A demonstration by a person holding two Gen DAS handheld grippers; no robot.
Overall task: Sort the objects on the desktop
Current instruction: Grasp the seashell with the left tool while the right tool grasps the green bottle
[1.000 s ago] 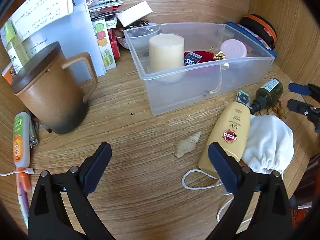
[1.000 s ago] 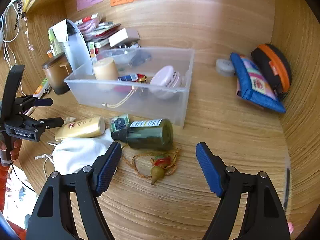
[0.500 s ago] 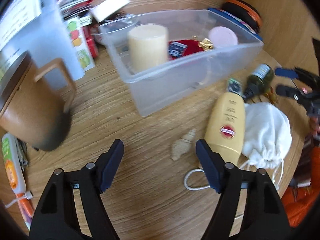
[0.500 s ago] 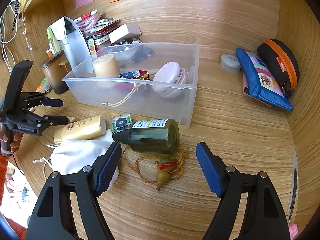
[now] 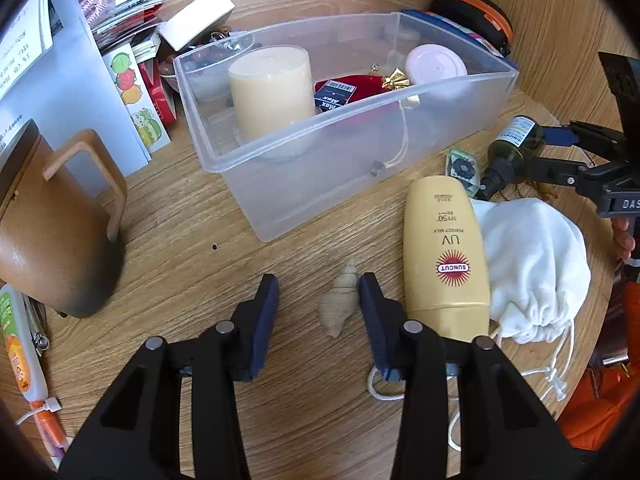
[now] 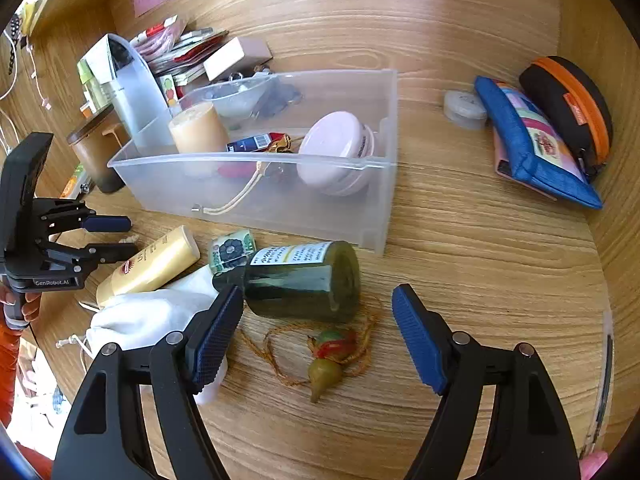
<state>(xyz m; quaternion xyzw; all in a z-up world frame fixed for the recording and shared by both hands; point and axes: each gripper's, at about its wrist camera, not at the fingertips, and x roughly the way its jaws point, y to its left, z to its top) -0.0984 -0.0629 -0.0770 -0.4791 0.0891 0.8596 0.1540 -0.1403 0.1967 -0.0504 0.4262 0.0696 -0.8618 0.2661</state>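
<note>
Wooden desk [image 5: 168, 216] with wood walls, crowded with small items.
A clear bin [image 5: 360, 168] sits mid-desk; a brown mug [image 5: 52, 236] stands left. Nearer lie a seashell [image 5: 338, 302], a yellow sunscreen tube [image 5: 444, 256], a white drawstring pouch [image 5: 536, 264] and a green bottle [image 6: 304, 280]. A gourd charm [image 6: 326, 364] lies nearest; zip pouches [image 6: 536, 140] far right.

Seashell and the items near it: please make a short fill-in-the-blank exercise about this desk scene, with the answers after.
1. The seashell lies between the fingers of the ____ gripper.
2. The candle stands inside the clear ____.
3. The green bottle lies on its ____ on the desk.
4. The jaws of the right gripper are ____.

Answers: left; box; side; open
</note>
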